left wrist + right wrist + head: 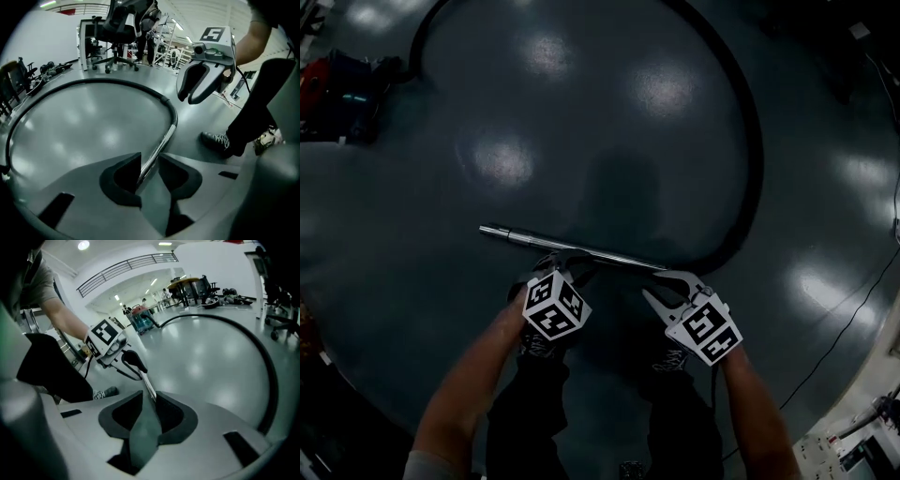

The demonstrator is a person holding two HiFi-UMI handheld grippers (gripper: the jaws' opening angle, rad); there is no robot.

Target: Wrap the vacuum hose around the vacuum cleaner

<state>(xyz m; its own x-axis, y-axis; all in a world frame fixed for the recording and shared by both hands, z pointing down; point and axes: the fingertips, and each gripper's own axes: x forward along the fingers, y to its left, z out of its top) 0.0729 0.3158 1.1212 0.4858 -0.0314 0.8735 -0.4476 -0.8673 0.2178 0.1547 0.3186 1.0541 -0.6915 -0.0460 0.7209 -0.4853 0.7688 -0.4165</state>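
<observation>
Glossy grey floor (93, 126) mirrors ceiling lights (83, 245); black office chair (119, 28), white wall (42, 37) just left of it.

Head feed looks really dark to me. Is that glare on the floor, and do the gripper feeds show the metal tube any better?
Head view: underexposed, with soft patches of ceiling-light glare on the floor; the metal tube reads only as a thin bright line. Left gripper view: much brighter, with strong fisheye bending, and the tube is sharp between the fingers. Right gripper view: also bright, but a highlight partly washes out the tube.

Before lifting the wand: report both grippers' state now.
Left gripper: jaws open, metal wand between them, not clamped.
Right gripper: jaws slightly open, same wand at their tips.
</observation>
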